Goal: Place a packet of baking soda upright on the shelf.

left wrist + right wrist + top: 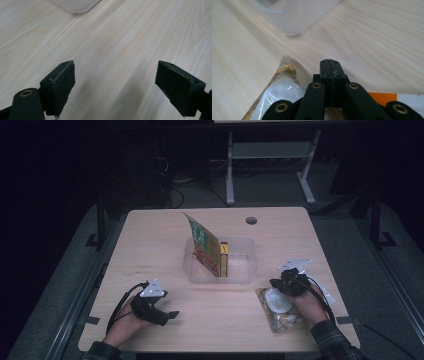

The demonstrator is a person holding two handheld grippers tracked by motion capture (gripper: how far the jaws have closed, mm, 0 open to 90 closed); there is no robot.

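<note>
A clear plastic bin stands at the table's middle. A green and orange packet leans upright in it beside a yellow box. At the near right lies a clear snack bag with pale contents. My right gripper is just above the bag's far edge, and its jaws are pressed together with nothing between them. In the right gripper view the shut jaws point over bare wood toward the bin's corner, with the bag at their left. My left gripper rests at the near left, open and empty.
An orange and white packet lies under the right gripper's right side. A round cable hole sits near the table's far edge. The bin's corner shows ahead of the left gripper. Metal desk legs stand beyond the table.
</note>
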